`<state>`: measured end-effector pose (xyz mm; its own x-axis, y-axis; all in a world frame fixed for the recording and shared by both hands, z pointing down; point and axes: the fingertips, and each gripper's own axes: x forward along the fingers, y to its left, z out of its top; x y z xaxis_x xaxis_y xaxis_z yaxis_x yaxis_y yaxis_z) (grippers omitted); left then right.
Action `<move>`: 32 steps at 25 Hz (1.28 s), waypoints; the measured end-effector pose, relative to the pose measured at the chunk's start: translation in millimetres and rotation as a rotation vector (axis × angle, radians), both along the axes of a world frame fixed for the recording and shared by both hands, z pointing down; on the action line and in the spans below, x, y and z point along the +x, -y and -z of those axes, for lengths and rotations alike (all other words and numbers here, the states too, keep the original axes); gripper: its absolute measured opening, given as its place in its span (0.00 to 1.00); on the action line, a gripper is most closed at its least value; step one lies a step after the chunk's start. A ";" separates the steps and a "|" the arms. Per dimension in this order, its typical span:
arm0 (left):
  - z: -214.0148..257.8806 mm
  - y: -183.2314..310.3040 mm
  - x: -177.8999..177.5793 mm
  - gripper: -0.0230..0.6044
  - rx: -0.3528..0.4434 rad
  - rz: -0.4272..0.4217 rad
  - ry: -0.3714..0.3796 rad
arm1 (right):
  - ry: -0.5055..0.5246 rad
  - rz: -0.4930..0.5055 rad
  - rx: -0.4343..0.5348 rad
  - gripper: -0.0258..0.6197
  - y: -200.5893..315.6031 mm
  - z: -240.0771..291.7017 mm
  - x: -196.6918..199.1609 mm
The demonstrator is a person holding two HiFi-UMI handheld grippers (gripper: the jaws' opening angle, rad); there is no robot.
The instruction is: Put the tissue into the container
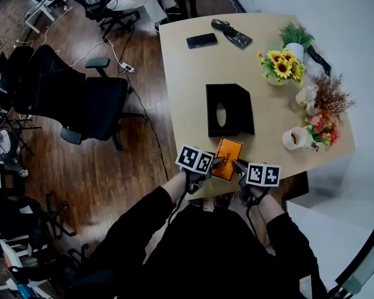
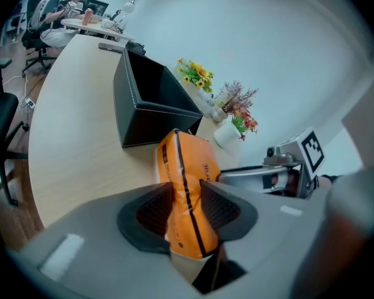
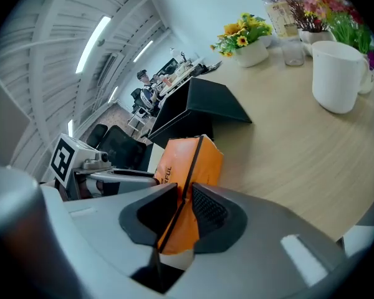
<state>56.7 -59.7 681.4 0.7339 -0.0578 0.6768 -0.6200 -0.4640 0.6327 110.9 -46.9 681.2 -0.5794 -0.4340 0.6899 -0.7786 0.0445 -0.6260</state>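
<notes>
Between my left gripper's (image 2: 187, 199) jaws: one orange tissue pack (image 2: 188, 164), clamped. My right gripper (image 3: 182, 212) clamps it too. Ahead: black container (image 2: 151, 108), apparently open-topped.

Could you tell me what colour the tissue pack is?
The tissue pack is orange, dark-striped; best in left gripper view.

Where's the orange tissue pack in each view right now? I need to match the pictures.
Head view: orange tissue pack lower centre, just below the black container.
Left gripper view: pack at centre, pinched in the left claw.
Right gripper view: pack at centre, pinched in the right claw.
Shared landmark: the black container, behind the pack in both gripper views.
</notes>
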 end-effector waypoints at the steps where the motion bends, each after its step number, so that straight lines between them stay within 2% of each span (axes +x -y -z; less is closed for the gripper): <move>1: 0.7 -0.6 -0.1 0.23 0.004 0.004 0.004 | 0.004 -0.001 -0.002 0.15 -0.2 0.5 0.2; 12: 24.3 -15.6 -17.3 0.22 0.093 0.078 -0.025 | -0.019 0.045 0.073 0.14 -11.1 23.3 -14.5; 25: 86.0 -45.0 -27.1 0.22 0.257 0.066 -0.082 | -0.081 0.102 0.271 0.13 -38.0 90.6 -22.4; 32: 127.0 -56.6 -30.3 0.22 0.350 0.053 -0.131 | -0.157 0.160 0.406 0.13 -47.6 138.3 -27.0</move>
<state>26.4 -3.1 554.4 0.8030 -0.3090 0.5095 -0.5728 -0.6361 0.5170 84.0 0.7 542.9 -0.5638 -0.6003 0.5673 -0.8256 0.3893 -0.4085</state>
